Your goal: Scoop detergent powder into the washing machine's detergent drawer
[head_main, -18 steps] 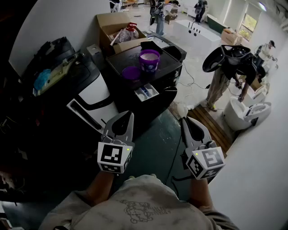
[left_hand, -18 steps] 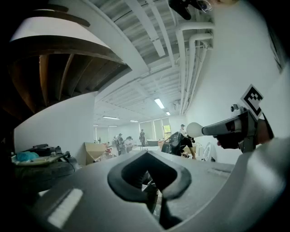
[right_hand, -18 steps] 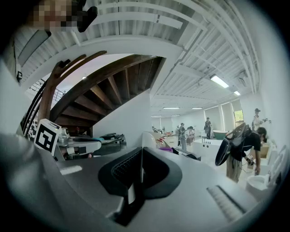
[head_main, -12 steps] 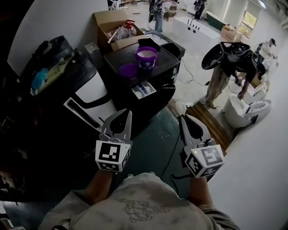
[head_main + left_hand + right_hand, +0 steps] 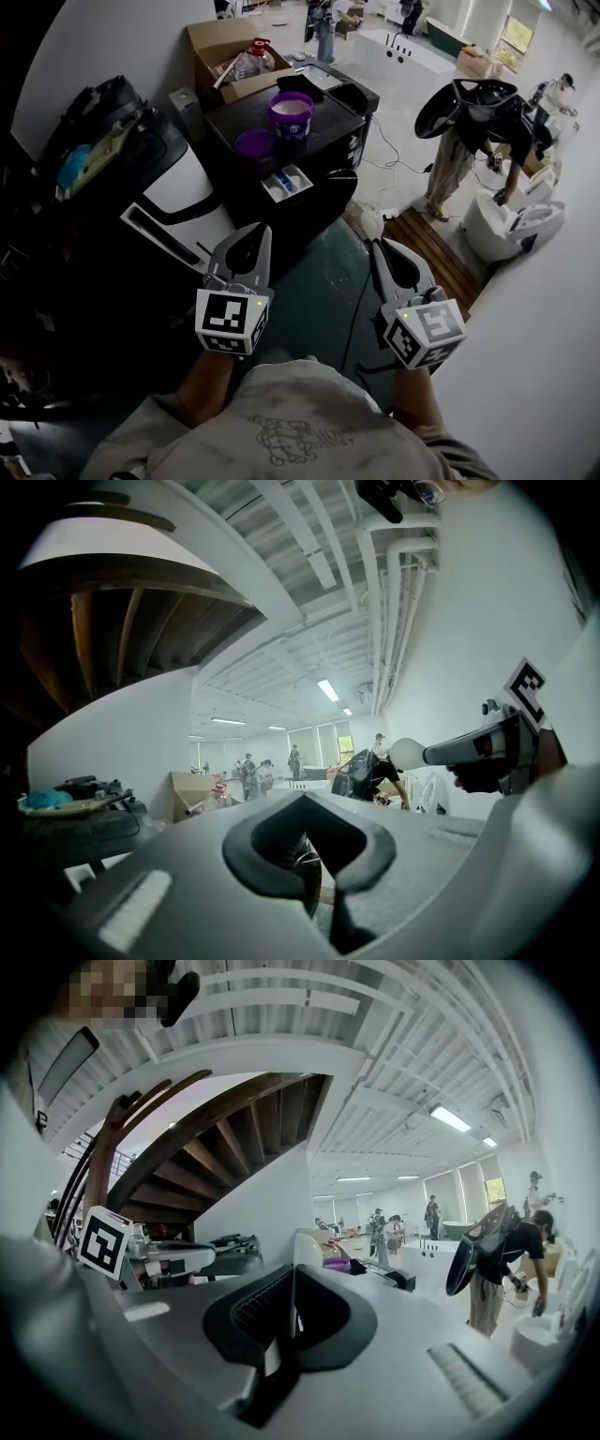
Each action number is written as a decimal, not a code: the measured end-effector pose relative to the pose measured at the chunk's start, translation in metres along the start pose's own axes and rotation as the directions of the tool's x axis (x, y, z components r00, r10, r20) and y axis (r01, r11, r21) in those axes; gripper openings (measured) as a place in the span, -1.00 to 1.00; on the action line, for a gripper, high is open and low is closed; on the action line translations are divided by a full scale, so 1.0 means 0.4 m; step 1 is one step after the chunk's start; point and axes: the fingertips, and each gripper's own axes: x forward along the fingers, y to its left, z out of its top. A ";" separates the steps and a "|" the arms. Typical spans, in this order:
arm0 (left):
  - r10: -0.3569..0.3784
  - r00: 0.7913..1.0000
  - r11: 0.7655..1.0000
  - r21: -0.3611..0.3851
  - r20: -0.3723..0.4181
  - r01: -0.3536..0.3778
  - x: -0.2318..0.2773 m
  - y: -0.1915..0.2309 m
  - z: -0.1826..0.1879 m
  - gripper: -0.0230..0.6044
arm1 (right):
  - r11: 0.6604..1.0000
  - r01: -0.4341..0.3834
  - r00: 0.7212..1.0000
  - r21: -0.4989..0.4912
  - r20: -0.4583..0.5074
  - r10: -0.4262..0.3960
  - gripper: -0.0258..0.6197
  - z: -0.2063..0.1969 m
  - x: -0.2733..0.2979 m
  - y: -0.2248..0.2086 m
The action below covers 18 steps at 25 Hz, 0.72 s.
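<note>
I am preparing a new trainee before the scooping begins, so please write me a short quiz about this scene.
1. True or false: the left gripper and the right gripper are both shut and hold nothing.
2. Fill in (open or shut): the detergent drawer is ____.
3. The purple tub stands: A) in the drawer; B) on top of the dark washing machine; C) between a gripper's jaws.
Key: 1 true; 2 open; 3 B.

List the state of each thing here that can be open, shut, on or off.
Left gripper: jaws together, empty.
Right gripper: jaws together, empty.
Drawer: pulled out.
Tub: open, powder inside.
Lid: off, lying beside tub.
Box: flaps open.
</note>
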 end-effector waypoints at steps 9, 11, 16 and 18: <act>0.016 1.000 1.000 -0.007 -0.015 -0.016 0.033 0.002 -0.020 -0.93 | 0.999 0.019 1.000 0.030 -0.012 -0.018 -0.81 -0.038 -0.004 -0.052; 0.016 1.000 1.000 -0.010 -0.019 -0.016 0.047 0.007 -0.028 -0.93 | 0.999 0.021 1.000 0.029 -0.014 -0.020 -0.81 -0.039 0.006 -0.063; 0.004 1.000 1.000 -0.022 -0.020 -0.004 0.114 0.023 -0.041 -0.93 | 0.999 0.035 0.999 0.019 -0.024 -0.034 -0.81 -0.040 0.051 -0.100; -0.001 1.000 1.000 -0.029 -0.011 0.001 0.151 0.033 -0.046 -0.93 | 0.999 0.049 0.999 0.016 -0.023 -0.049 -0.81 -0.036 0.078 -0.123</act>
